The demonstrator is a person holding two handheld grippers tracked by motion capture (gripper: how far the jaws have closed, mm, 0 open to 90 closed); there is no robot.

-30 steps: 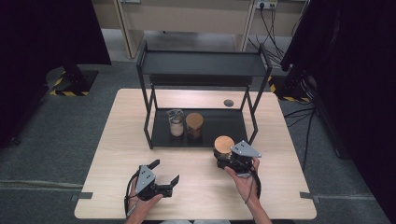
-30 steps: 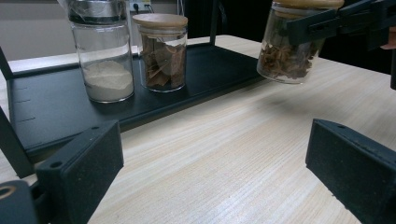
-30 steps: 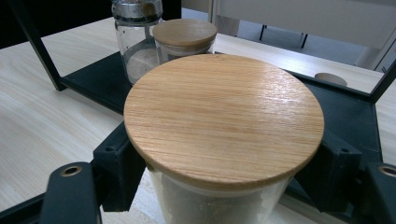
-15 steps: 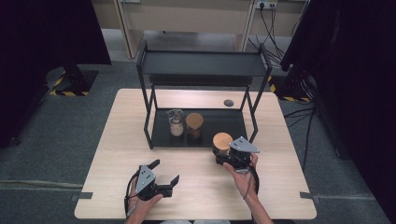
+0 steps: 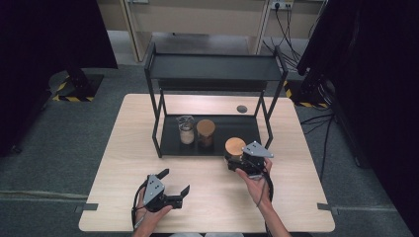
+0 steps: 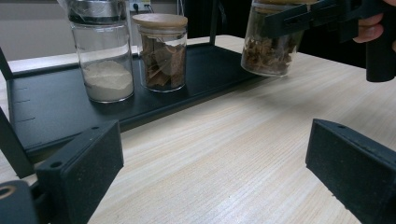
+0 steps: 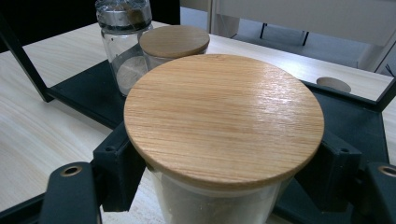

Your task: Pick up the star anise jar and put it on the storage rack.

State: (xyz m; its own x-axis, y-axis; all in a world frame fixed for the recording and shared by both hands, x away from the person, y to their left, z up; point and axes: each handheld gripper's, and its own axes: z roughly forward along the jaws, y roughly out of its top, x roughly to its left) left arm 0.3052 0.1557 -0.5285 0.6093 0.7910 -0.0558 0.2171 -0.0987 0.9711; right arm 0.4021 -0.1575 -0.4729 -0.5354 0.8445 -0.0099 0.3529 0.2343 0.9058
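Note:
My right gripper (image 5: 237,158) is shut on a glass jar with a wooden lid (image 5: 234,145), which hangs just above the table at the front edge of the black rack's lower shelf (image 5: 242,129). The left gripper view shows that jar (image 6: 268,46) slightly tilted, with brown dried pieces inside. In the right gripper view its lid (image 7: 224,116) sits between the jaws. On the shelf stand a jar of white powder (image 5: 186,131) (image 6: 105,60) and a wooden-lidded jar of brown bark (image 5: 205,132) (image 6: 161,51). My left gripper (image 5: 174,181) (image 6: 215,158) rests open near the table's front.
The rack's top shelf (image 5: 212,66) overhangs the lower one, and its front posts (image 5: 157,123) flank the opening. A round grommet (image 5: 241,108) sits in the tabletop behind the rack. Bare shelf lies to the right of the two jars.
The right gripper has carried its jar a little farther toward the rack's lower shelf. The left gripper has stayed where it was.

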